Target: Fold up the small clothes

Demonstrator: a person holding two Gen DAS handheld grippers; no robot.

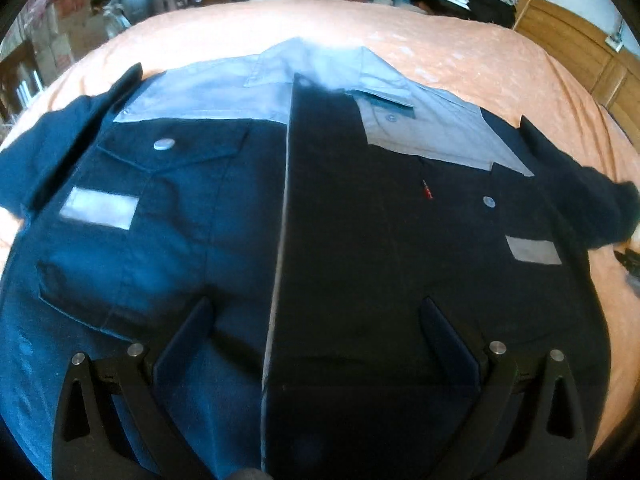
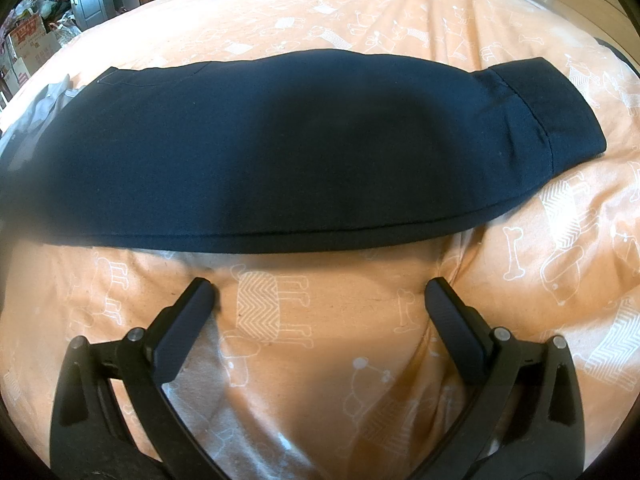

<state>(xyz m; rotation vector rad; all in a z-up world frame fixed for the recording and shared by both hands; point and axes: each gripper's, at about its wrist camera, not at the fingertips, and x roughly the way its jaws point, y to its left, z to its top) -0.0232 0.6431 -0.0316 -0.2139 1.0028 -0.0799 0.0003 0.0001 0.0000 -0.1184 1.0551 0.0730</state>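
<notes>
Spread flat across the bed, a dark navy jacket lies face up with its grey collar toward the far edge and its hem toward the near edge. Grey panels cover the shoulders, and each chest pocket flap carries a round silver button; a pale rectangular patch sits below the flap on the left of the view, and a smaller one on the right. A tiny red tag shows near the middle. The front edges overlap down the centre, the panel on the right of the view lying on top. Both sleeves stretch out sideways toward the side edges of the bed.

The left gripper hovers over the lower front of the jacket with its jaws spread wide, nothing between them; I cannot tell whether the tips touch the cloth.

In the right wrist view one sleeve lies straight and flat across the orange sheet, which is printed with white dogs and bones. Its cuff points to the right of that view, and a bit of grey cloth shows at the other end. The right gripper is just beside the sleeve's near edge, apart from it, jaws wide and empty, over bare sheet.

Cardboard boxes and piled clutter stand beyond the far left corner of the bed.
</notes>
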